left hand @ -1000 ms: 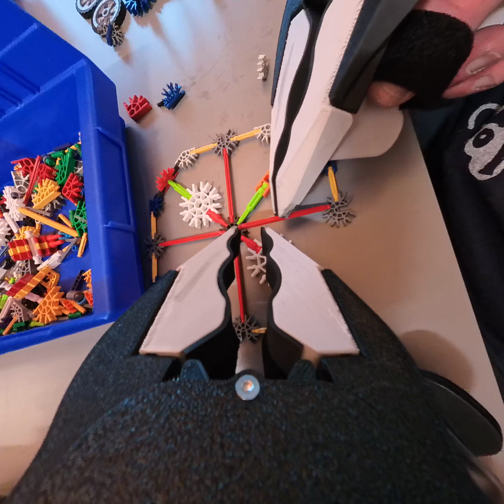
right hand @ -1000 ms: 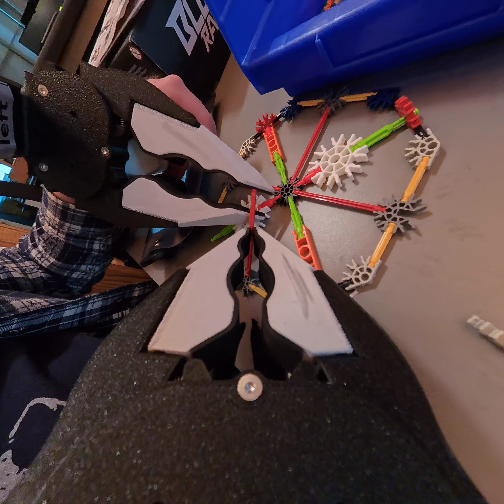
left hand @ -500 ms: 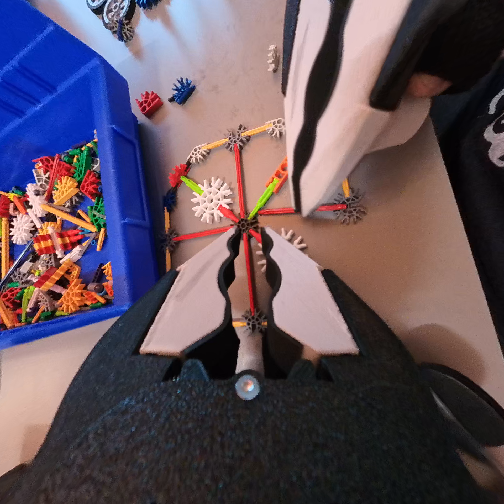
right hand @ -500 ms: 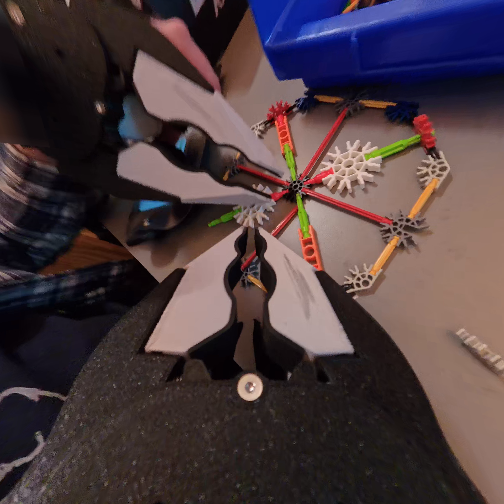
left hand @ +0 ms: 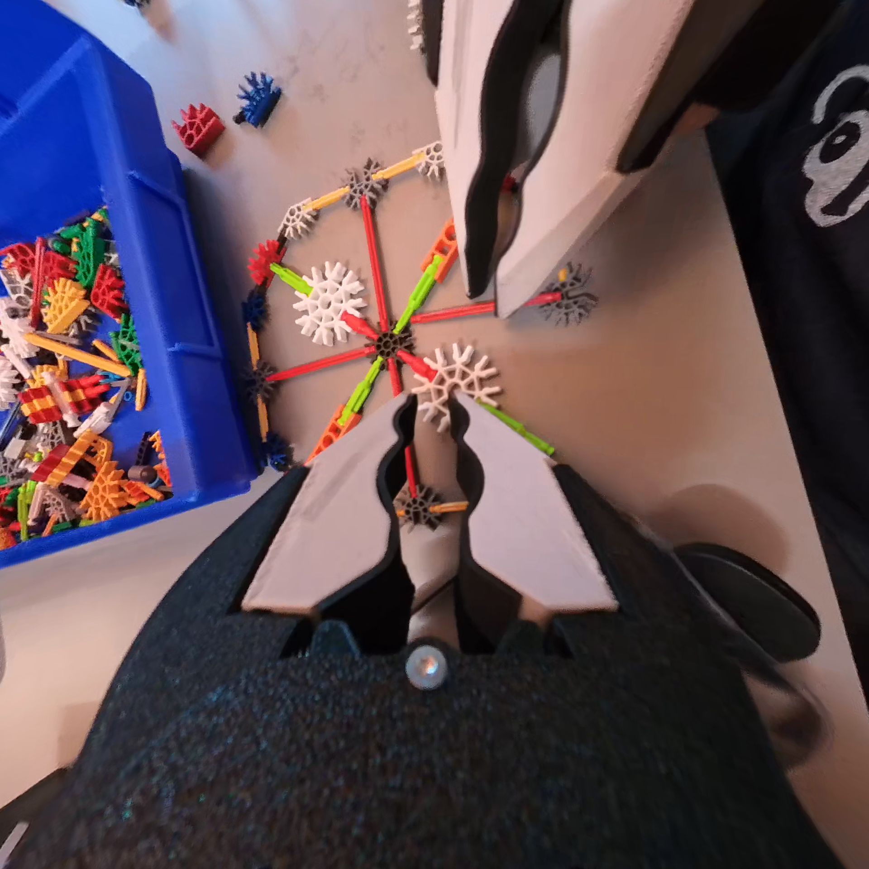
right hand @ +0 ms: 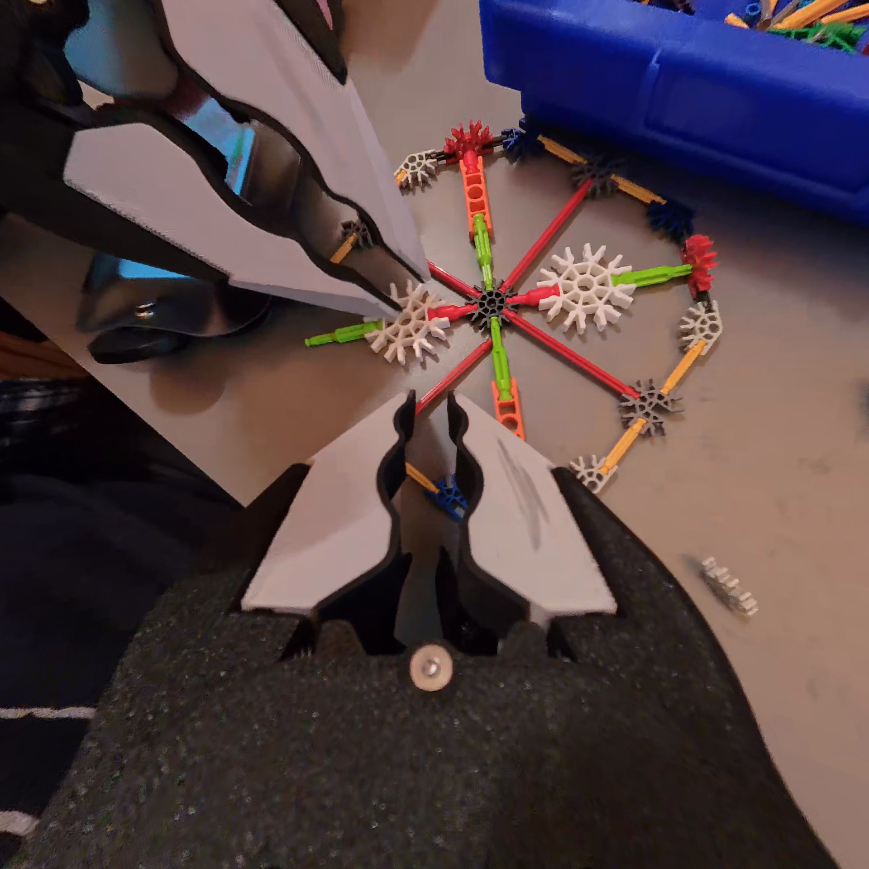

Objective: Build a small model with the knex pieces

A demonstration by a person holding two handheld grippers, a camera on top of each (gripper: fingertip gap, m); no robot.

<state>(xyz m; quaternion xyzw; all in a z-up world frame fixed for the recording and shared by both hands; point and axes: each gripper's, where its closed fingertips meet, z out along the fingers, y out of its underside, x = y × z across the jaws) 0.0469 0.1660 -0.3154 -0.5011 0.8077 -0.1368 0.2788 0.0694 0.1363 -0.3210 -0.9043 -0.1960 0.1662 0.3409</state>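
A flat rod-and-connector wheel lies on the table, its black hub (left hand: 389,345) joining red and green spokes. My left gripper (left hand: 432,399) is narrowly open and straddles a red spoke (left hand: 410,465). A grey rim connector (left hand: 418,505) sits between its fingers, and its tips are beside a white snowflake connector (left hand: 458,383). My right gripper (right hand: 430,397) is narrowly open at the end of another red spoke (right hand: 451,376), with a blue connector (right hand: 449,493) between its fingers. Neither grips anything. Each gripper shows in the other's view: the right (left hand: 489,301), the left (right hand: 411,294).
A blue bin (left hand: 155,263) of loose pieces stands against the wheel's far rim and also shows in the right wrist view (right hand: 705,108). Loose red (left hand: 197,131), blue (left hand: 258,98) and grey (right hand: 729,588) pieces lie nearby. The table edge and a person's dark shirt (left hand: 799,282) are close. My right fingertips sit around 4 cm from my left ones.
Both grippers have drawn back from the hub along their spokes. The right jaws have widened off the red spoke. The white snowflake by the left tips has come into plain sight.
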